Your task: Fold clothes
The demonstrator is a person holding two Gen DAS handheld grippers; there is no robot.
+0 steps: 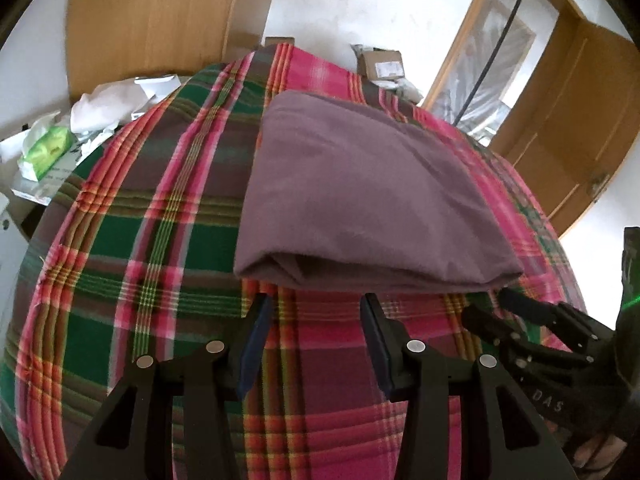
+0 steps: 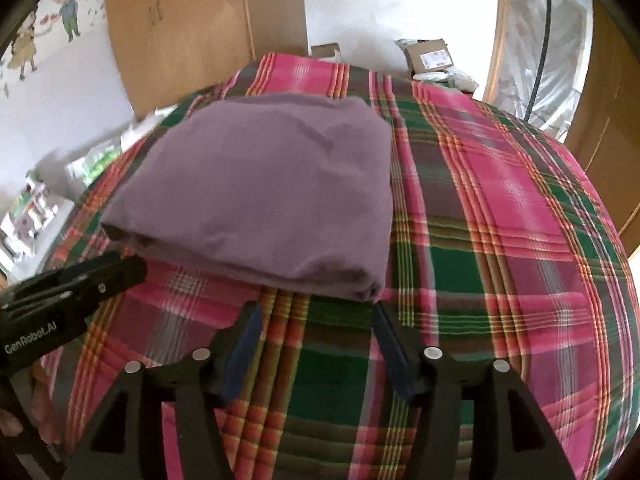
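Note:
A folded mauve garment (image 1: pixel 360 192) lies flat on the plaid bed cover (image 1: pixel 140 240); the right wrist view shows the same garment (image 2: pixel 272 188) on the plaid cover (image 2: pixel 500 240). My left gripper (image 1: pixel 316 300) is open just short of the garment's near folded edge, with nothing between its fingers. My right gripper (image 2: pixel 316 308) is open too, empty, in front of the garment's near right corner. The right gripper (image 1: pixel 516 308) also shows at the lower right of the left wrist view, and the left gripper (image 2: pixel 112 268) at the lower left of the right wrist view.
Wooden wardrobe (image 1: pixel 152 20) stands behind the bed. A green tissue pack (image 1: pixel 48 148) and white clutter lie at the left. Cardboard boxes (image 1: pixel 380 64) sit past the far edge. A wooden door (image 1: pixel 568 128) is at the right. A hand (image 2: pixel 24 408) holds the left tool.

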